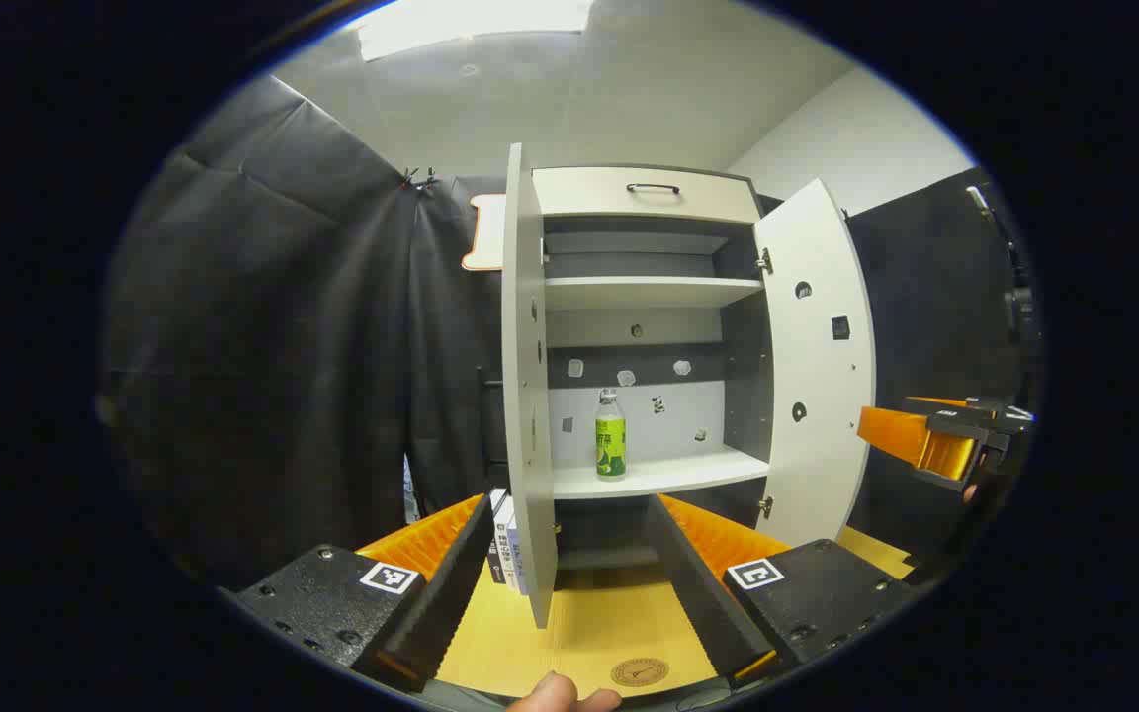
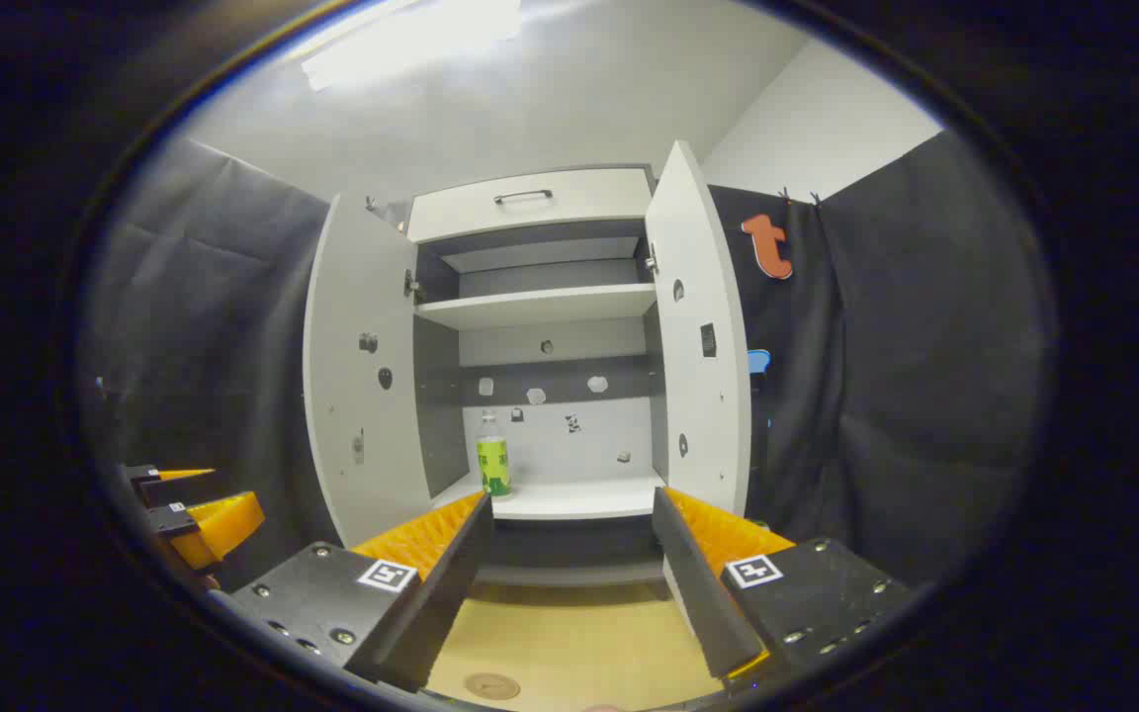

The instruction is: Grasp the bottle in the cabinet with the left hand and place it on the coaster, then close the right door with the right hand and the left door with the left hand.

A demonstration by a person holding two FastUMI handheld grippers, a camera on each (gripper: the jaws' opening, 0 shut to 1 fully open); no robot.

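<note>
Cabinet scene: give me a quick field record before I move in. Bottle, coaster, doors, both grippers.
bottle: upright on the cabinet's lower shelf, untouched
coaster: on the wooden tabletop in front of the cabinet, bare
left door: open
right door: open
left gripper: open, short of the cabinet, holding nothing
right gripper: open, short of the cabinet, holding nothing
task step: bottle not yet grasped

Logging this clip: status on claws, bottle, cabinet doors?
Left claw open, empty; right claw open, empty. Bottle upright on cabinet shelf, untouched. Coaster bare on table. Both doors open; path clear.
</note>
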